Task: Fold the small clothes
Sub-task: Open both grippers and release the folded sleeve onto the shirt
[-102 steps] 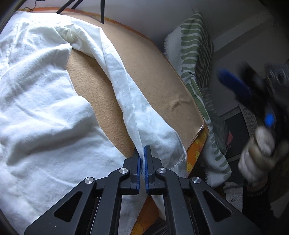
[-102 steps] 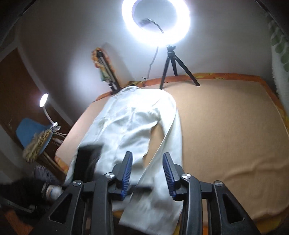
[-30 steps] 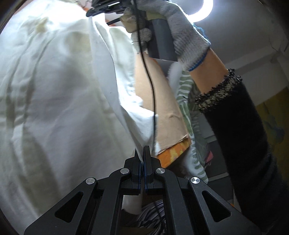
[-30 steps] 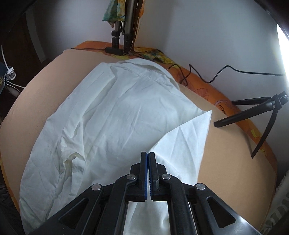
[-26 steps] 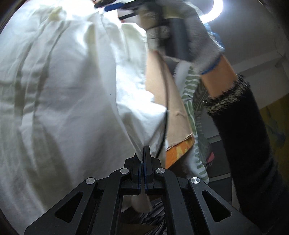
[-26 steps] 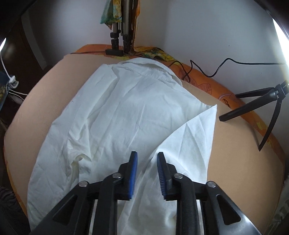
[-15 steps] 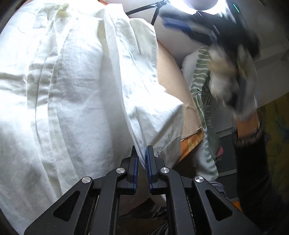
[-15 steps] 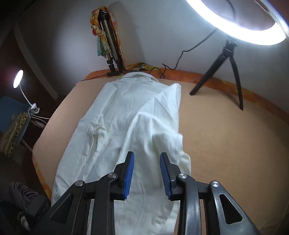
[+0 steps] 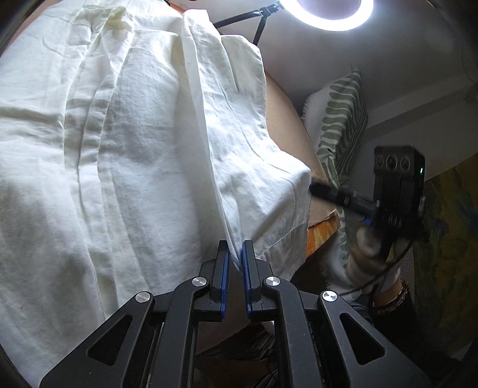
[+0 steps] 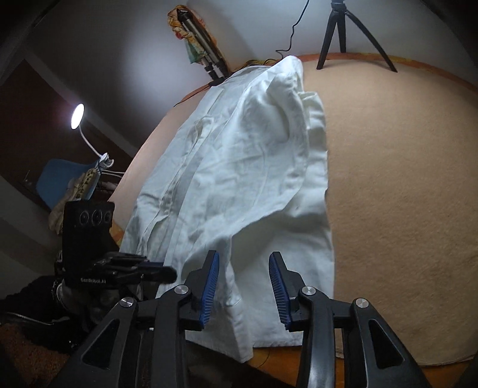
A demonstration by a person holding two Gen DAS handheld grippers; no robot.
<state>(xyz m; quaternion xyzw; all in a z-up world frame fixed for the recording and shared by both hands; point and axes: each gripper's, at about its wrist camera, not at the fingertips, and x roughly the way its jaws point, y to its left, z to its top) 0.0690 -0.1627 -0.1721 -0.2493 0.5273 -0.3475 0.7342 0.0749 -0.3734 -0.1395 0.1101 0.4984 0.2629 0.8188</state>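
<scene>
Spreading across most of the left wrist view, the white shirt point(image 9: 134, 143) lies on the tan blanket point(image 10: 403, 179), with one side folded over the body; its lower hem runs out of sight behind the black gripper frames in both views, and its far collar end is washed out. In the right wrist view the shirt fills the centre, its near edge hanging over the bed's front edge.

An orange sheet border point(image 9: 321, 235) shows at the right of the shirt, beside a green-patterned pillow point(image 9: 343, 125). A ring light point(image 9: 325, 12) glows at the top, its tripod point(image 10: 343, 32) standing on the blanket's far side. A small lamp point(image 10: 77, 116) and blue chair point(image 10: 56, 182) sit in the dim left.

The left gripper point(image 9: 235, 262) has its jaws slightly parted around a fold edge, cloth between them but not pinched. The right gripper point(image 10: 243, 286) is spread wide above the hem, holding nothing. A gloved hand point(image 9: 367, 256) at lower right is blurred.
</scene>
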